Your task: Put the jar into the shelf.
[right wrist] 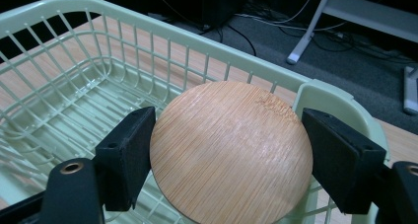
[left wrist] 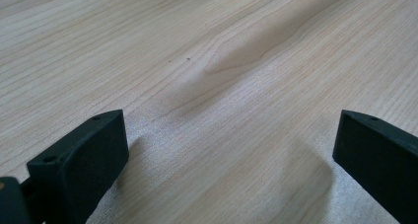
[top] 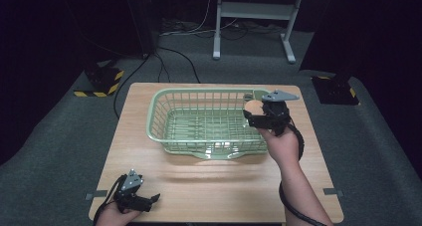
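Both grippers in view, arms entering from below.
Right gripper [top: 255,117] raised on an extended forearm, jaws clamped on something; left gripper [top: 149,200] low at near edge, jaws wide apart.

light: table [top: 164,186] lit from above | surroundings: dark | shadows: soft | focus: slightly soft

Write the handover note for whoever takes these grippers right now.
Right gripper: shut on the round wooden disc, held above the green basket at its right end.
Left gripper: open, nothing between the jaws, low over the table at the near left corner.
Done: disc picked up and brought over the basket.
Left: lower the disc into the basket, open the jaws, pull the right hand clear.
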